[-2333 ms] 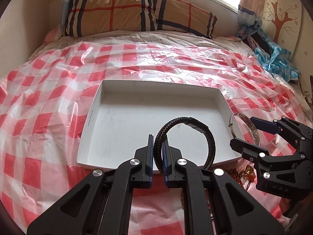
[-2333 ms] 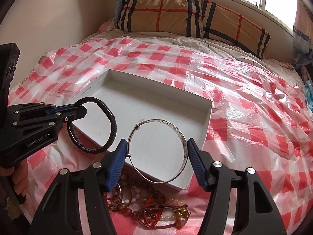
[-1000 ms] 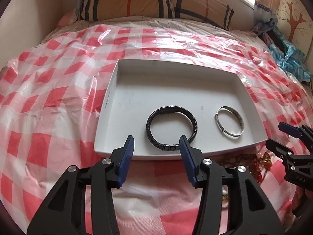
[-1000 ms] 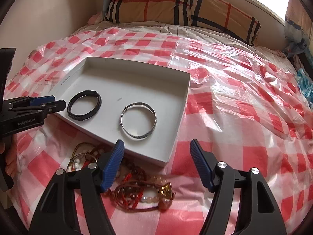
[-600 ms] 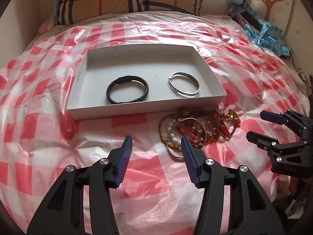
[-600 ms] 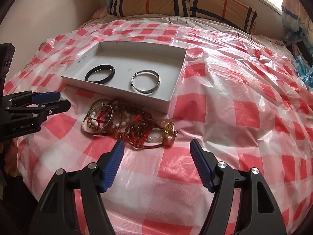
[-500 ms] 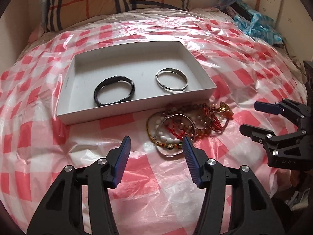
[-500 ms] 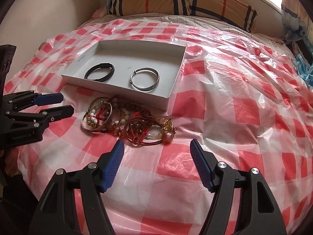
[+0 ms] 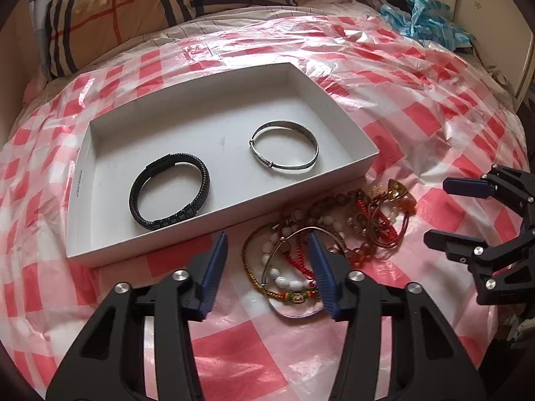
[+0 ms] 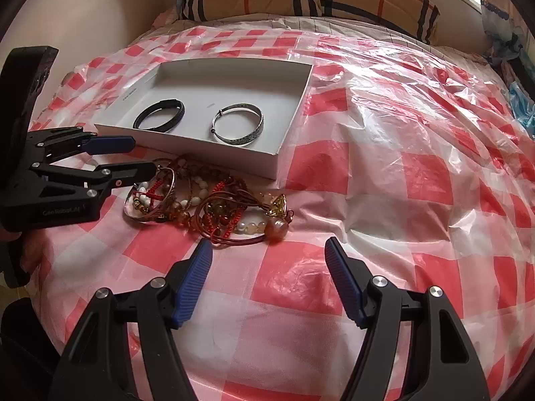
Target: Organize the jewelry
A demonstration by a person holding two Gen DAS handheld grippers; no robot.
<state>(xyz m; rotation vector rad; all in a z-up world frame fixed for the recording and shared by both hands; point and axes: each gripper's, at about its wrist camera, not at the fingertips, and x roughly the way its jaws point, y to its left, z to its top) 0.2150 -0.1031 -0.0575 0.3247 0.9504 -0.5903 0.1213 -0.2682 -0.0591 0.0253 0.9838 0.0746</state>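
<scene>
A: What is seen nearest in the left wrist view, and what has changed?

B: The left gripper (image 9: 267, 260) is seen low in the frame, its jaws closing but apart, pressed on nothing. The near end of the heap of beaded bracelets (image 9: 321, 240) is now framed between the blue pads; half a second ago the heap lay above the fingertips. The right pad is laid over the thin metal hoop of the heap; whether it is touched cannot be told.

A: And the right gripper?

B: The right gripper (image 10: 269, 260) is held wide open at the bottom of its own frame, with nothing between the jaws. The heap (image 10: 207, 200) is found just above its fingertips, lower in the frame than a second ago.

A: What lies farther up?

B: The white box (image 9: 361, 147) is seen at mid-frame on the red checked plastic sheet (image 9: 434, 117). Inside, the black braided bracelet (image 9: 170, 193) is lying at the left and the silver bangle (image 9: 284, 148) at the right, well apart, unchanged. The plaid pillow (image 9: 110, 20) is seen at the top.
</scene>
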